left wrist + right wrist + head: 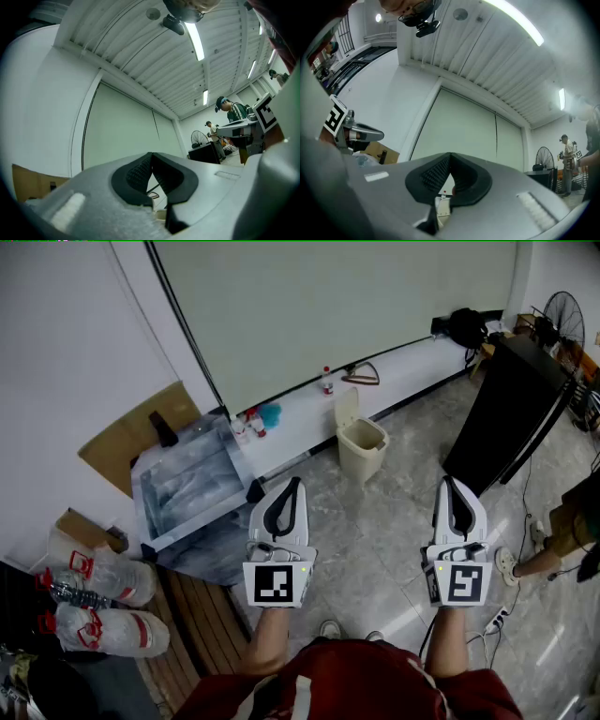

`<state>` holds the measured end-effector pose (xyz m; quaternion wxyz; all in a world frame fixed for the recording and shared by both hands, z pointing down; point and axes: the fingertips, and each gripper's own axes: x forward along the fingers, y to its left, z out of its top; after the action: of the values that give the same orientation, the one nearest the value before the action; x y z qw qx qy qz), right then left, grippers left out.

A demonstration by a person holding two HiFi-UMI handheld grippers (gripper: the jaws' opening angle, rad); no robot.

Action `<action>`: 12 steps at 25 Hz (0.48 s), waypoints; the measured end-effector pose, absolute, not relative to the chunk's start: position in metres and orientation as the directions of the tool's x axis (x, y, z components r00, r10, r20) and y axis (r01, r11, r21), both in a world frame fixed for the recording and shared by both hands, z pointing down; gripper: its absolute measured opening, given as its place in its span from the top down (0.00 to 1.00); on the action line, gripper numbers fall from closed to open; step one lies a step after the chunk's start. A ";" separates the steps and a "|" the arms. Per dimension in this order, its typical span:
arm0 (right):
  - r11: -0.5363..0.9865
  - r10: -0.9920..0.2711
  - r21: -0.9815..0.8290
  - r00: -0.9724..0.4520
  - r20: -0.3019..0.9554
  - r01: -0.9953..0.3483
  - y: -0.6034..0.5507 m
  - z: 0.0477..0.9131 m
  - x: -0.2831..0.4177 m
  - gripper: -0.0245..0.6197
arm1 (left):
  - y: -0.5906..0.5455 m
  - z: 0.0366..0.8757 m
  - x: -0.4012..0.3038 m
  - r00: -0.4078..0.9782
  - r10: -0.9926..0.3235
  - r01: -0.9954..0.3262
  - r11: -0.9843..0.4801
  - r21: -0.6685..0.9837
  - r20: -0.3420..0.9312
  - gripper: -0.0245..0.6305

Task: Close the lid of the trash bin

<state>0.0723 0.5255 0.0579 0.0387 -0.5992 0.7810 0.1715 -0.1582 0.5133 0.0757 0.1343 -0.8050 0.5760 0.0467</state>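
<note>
Head view | boxy beige trash bin (pixel 363 452) | flat lid (pixel 346 409) upright

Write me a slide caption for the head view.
Left gripper and right gripper, both shut, held out short of the open-lidded beige trash bin.

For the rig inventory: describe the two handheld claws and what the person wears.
Both the left claw and right claw have white shells with black ribbed pads. Each carries a cube with black-and-white square markers at the back. The person wears a red top.
</note>
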 end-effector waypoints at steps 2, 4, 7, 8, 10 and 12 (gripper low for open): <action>0.229 -0.920 0.218 -0.284 -0.269 -0.949 0.521 0.059 0.061 0.96 | 0.510 0.076 -0.167 0.336 -0.913 -0.939 -0.304 -0.160 -0.232 0.97; 0.229 -0.921 0.216 -0.283 -0.268 -0.949 0.516 0.059 0.050 0.96 | 0.505 0.077 -0.176 0.340 -0.911 -0.938 -0.309 -0.159 -0.236 0.97; 0.220 -0.924 0.218 -0.275 -0.265 -0.951 0.510 0.061 0.035 0.96 | 0.498 0.077 -0.190 0.348 -0.904 -0.935 -0.316 -0.162 -0.246 0.97; 0.222 -0.923 0.215 -0.276 -0.267 -0.951 0.509 0.061 0.030 0.96 | 0.496 0.076 -0.195 0.353 -0.901 -0.933 -0.319 -0.164 -0.251 0.97; 0.232 -0.920 0.206 -0.284 -0.271 -0.951 0.510 0.061 0.021 0.96 | 0.496 0.078 -0.203 0.360 -0.899 -0.930 -0.326 -0.169 -0.248 0.97; 0.237 -0.919 0.206 -0.288 -0.269 -0.949 0.510 0.064 0.015 0.96 | 0.495 0.081 -0.207 0.368 -0.898 -0.926 -0.331 -0.180 -0.241 0.97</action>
<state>0.0154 0.5101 0.0643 0.0456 -0.5951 0.7850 0.1658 -0.2074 0.4949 0.0805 0.1441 -0.8144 0.5601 0.0487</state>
